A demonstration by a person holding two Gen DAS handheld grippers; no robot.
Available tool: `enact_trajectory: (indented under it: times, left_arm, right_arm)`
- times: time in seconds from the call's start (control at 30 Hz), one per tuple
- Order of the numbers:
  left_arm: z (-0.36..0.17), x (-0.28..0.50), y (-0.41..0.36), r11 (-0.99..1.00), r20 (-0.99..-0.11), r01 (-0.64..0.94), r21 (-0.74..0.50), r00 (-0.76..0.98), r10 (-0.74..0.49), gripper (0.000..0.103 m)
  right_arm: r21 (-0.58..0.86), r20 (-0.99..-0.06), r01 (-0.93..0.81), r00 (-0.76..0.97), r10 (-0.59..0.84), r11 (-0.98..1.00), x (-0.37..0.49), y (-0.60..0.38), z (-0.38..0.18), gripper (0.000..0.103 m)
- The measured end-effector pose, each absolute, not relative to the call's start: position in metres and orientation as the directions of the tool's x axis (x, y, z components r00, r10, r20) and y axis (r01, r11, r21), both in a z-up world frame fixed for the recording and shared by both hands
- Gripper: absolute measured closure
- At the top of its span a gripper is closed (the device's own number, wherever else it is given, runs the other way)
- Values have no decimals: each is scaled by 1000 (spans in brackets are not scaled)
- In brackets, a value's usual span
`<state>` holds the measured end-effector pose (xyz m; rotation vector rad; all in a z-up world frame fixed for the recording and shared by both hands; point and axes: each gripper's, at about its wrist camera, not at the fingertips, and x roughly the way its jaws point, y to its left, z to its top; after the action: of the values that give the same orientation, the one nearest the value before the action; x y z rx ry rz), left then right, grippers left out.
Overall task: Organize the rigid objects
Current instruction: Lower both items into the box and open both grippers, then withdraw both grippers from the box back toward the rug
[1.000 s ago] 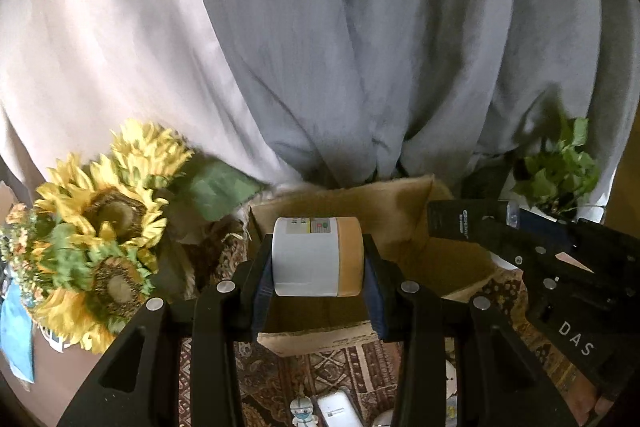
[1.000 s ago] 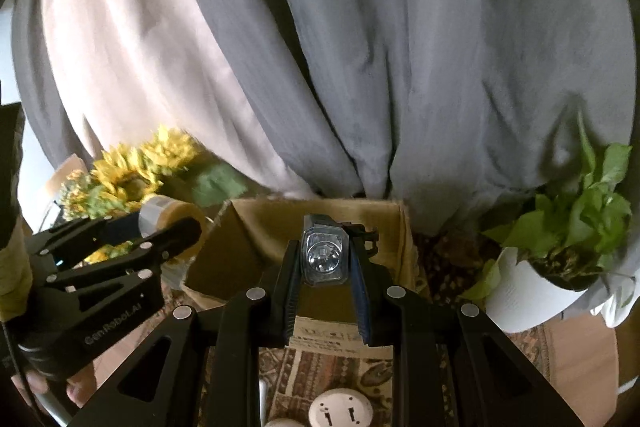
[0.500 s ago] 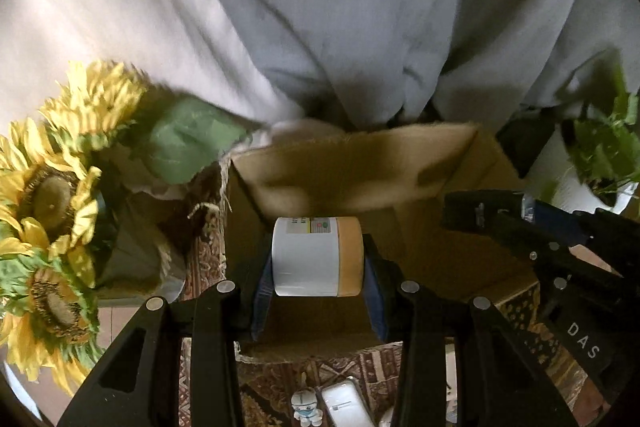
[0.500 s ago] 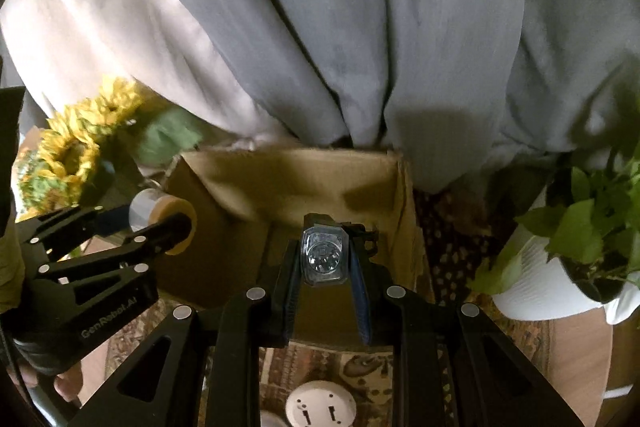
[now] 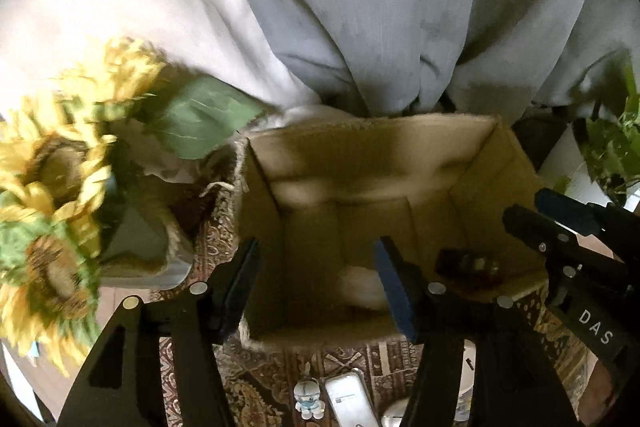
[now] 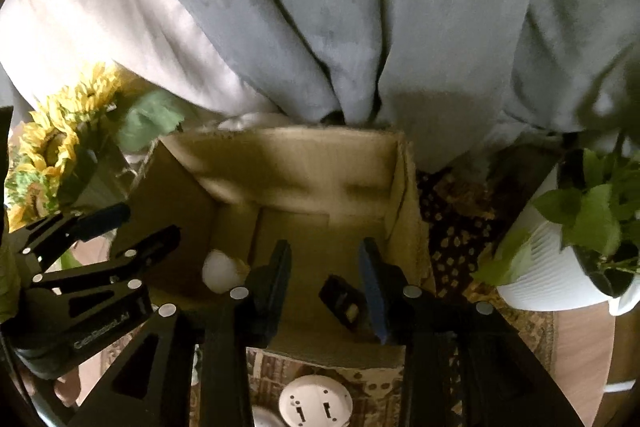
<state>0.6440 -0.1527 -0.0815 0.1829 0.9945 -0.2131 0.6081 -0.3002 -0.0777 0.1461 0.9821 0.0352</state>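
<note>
An open cardboard box [image 5: 372, 143] [image 6: 288, 151] stands on a patterned cloth in front of both grippers. My left gripper [image 5: 316, 255] is open and empty above the box's near left part. The white jar [image 5: 360, 285] [image 6: 220, 271] lies on the box floor below it. My right gripper [image 6: 324, 257] is open and empty above the box's near right part. A small dark object [image 6: 344, 301] [image 5: 466, 263] lies on the box floor under it. The right gripper also shows in the left wrist view [image 5: 560, 227], and the left gripper in the right wrist view [image 6: 120, 227].
Sunflowers [image 5: 52, 187] [image 6: 52, 143] stand left of the box. A green plant in a white pot [image 6: 560, 267] stands to the right. A grey curtain [image 5: 360, 7] hangs behind. A small figurine [image 5: 308, 393], a white device [image 5: 350, 401] and a round white plug [image 6: 316, 401] lie on the cloth in front.
Both grippers moved forward over the box and opened. The white jar left the left gripper and the small dark object left the right gripper; both now lie in the box.
</note>
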Motion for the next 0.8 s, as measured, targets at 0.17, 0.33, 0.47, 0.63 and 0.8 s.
enact_trajectory:
  times: [0.17, 0.33, 0.47, 0.63, 0.8]
  left_arm:
    - [-60, 619, -143, 975, -804, 215, 62, 590, -79, 39]
    - [-40, 589, -133, 980, -754, 185, 69, 653, -70, 37]
    - [-34, 571, -125, 986, -729, 151, 75, 683, -50, 36]
    - [-31, 547, -117, 990, -712, 130, 62, 700, -47, 36]
    - [-33, 519, -112, 990, -694, 129, 52, 718, -56, 36]
  right_arm:
    - [139, -780, 47, 621, 80, 989, 588, -299, -56, 57]
    - [114, -728, 52, 684, 48, 992, 565, -295, -34, 46]
    - [115, -706, 38, 706, 55, 993, 550, -293, -26, 43]
    - [121, -693, 30, 719, 63, 992, 533, -291, -24, 42]
    - [143, -661, 26, 747, 76, 989, 510, -288, -28, 39]
